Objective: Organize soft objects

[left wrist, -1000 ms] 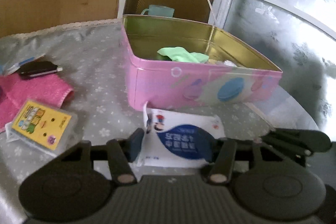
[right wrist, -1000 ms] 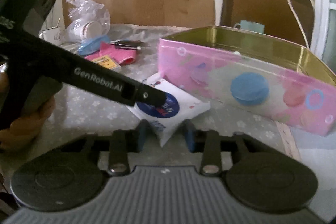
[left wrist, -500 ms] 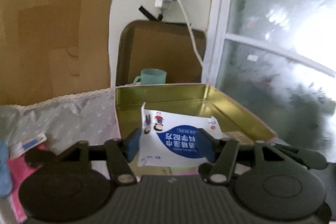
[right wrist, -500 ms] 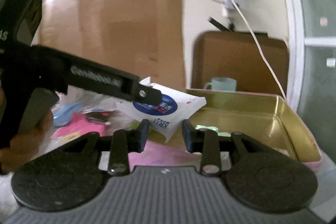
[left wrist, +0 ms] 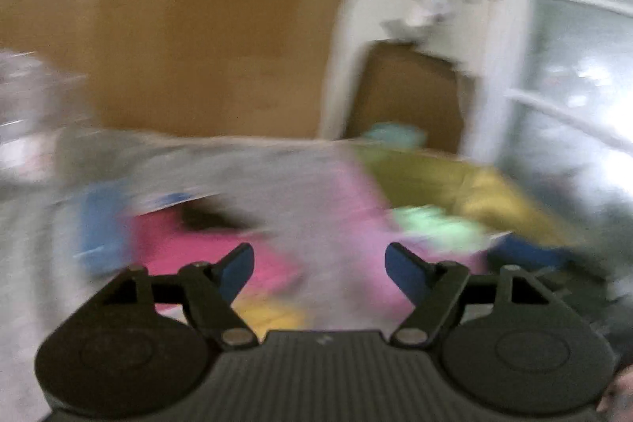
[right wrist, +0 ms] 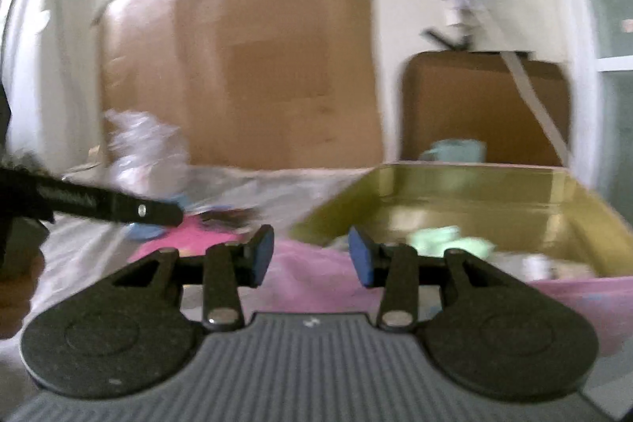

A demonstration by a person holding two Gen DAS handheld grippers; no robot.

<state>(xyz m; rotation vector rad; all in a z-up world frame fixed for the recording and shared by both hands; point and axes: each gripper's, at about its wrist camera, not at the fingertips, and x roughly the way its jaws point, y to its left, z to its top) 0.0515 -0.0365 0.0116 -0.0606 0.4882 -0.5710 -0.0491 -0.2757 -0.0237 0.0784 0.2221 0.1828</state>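
Both views are blurred by motion. My left gripper (left wrist: 319, 273) is open and empty above the grey tablecloth. My right gripper (right wrist: 311, 256) is open and empty in front of the pink tin (right wrist: 494, 184). The tin has a gold inside and holds a light green soft item (right wrist: 447, 240); it shows in the left wrist view (left wrist: 455, 184) at right, with the green item (left wrist: 435, 224) and a dark blue patch (left wrist: 526, 252) inside. A pink cloth (left wrist: 190, 248) lies left of the tin, also seen in the right wrist view (right wrist: 186, 236). The left tool (right wrist: 99, 202) reaches in from the left.
A blue item (left wrist: 101, 224), a black object (left wrist: 209, 214) and a yellow card pack (left wrist: 269, 315) lie by the pink cloth. A clear plastic bag (right wrist: 146, 149) stands at the back left. A teal cup (right wrist: 455, 151) and a brown chair back (right wrist: 486, 105) are behind the tin.
Both grippers have let go of the white and blue packet, which was held over the tin. The left gripper has swung left, away from the tin.
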